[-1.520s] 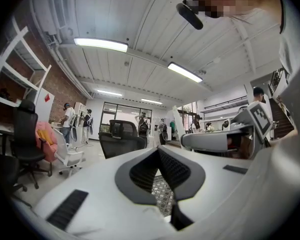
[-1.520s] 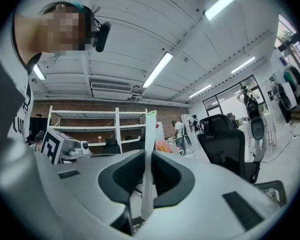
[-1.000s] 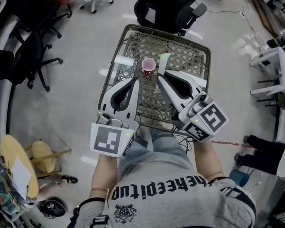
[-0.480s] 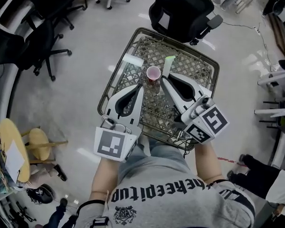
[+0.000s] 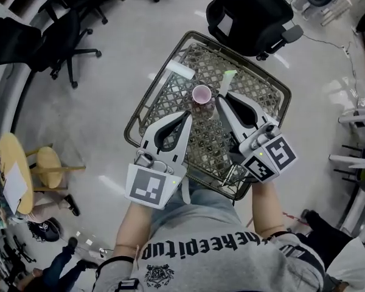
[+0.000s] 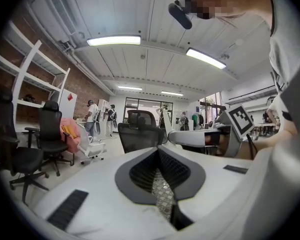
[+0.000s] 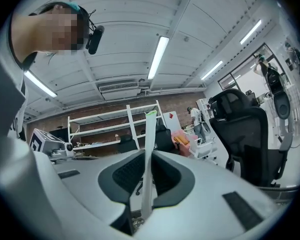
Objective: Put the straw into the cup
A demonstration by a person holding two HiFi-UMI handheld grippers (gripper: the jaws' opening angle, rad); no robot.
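Right gripper (image 5: pixel 223 97), in your hand, is clamped on the pale green straw (image 5: pixel 227 79), just beside the pink cup (image 5: pixel 201 93) standing in the wire basket (image 5: pixel 147 97); your left gripper (image 5: pixel 187 114), jaws together, holds nothing.

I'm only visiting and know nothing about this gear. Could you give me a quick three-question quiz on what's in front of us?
1. True or false: the right tool grips the straw.
2. What colour is the cup? A pink, B blue, C black.
3. Fill in: the cup stands inside a wire ____.
Key: 1 true; 2 A; 3 basket.
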